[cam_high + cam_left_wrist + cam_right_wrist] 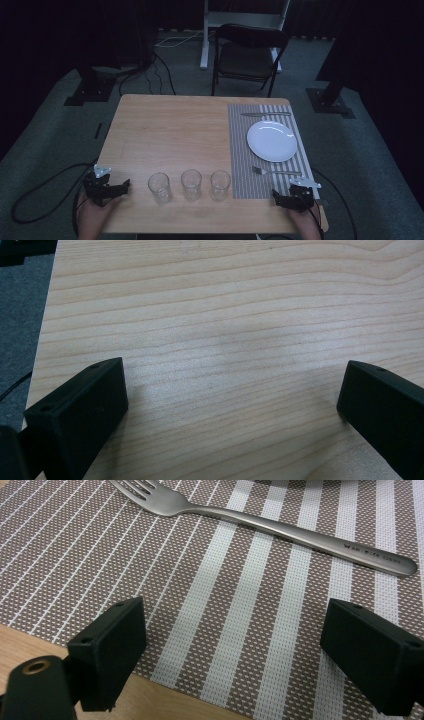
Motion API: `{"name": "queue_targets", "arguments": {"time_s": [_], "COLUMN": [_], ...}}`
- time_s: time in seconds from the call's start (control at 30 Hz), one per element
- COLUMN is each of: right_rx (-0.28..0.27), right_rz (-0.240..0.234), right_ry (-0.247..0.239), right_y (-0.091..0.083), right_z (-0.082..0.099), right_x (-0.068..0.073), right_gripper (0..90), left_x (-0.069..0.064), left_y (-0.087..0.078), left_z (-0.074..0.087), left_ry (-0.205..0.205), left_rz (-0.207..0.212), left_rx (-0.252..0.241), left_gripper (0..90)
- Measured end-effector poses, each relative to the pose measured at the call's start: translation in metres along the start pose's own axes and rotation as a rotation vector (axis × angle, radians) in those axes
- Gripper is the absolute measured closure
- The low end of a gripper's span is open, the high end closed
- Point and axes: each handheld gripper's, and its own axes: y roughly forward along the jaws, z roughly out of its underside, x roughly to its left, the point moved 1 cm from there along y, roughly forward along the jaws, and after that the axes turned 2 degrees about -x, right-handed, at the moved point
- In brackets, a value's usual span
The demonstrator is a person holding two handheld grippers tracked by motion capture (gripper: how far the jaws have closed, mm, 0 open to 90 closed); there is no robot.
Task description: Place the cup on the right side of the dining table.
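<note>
Three clear glasses stand in a row near the table's front edge: left (159, 187), middle (191, 184), right (220, 185). A striped placemat (241, 150) on the right carries a white plate (272, 141), a fork (274, 171) (260, 522) in front of it and a knife (265, 114) behind it. My left gripper (116, 189) (232, 397) rests open over bare wood at the front left corner, left of the glasses. My right gripper (282, 198) (235, 640) is open over the placemat's front edge, just short of the fork.
The wooden table (170, 135) has free room across its left and middle. Behind it stands a dark folding chair (247, 57). Cables (45, 195) trail over the grey carpet on both sides, and dark stand bases (87, 90) sit at the back corners.
</note>
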Motion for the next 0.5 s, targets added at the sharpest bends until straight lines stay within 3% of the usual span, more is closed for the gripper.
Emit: {"name": "queue_targets", "arguments": {"time_s": [0.5], "right_rx": [0.019], "right_rz": [-0.001], "right_ry": [-0.001], "right_y": [0.0002], "right_z": [-0.0021], "right_x": [-0.0002], "right_gripper": [10.8], "left_x": [0.0003], "left_y": [0.0001], "left_z": [-0.0001], "left_ry": [0.003], "left_rz": [0.003], "left_rx": [-0.001], "left_gripper": [0.2]}}
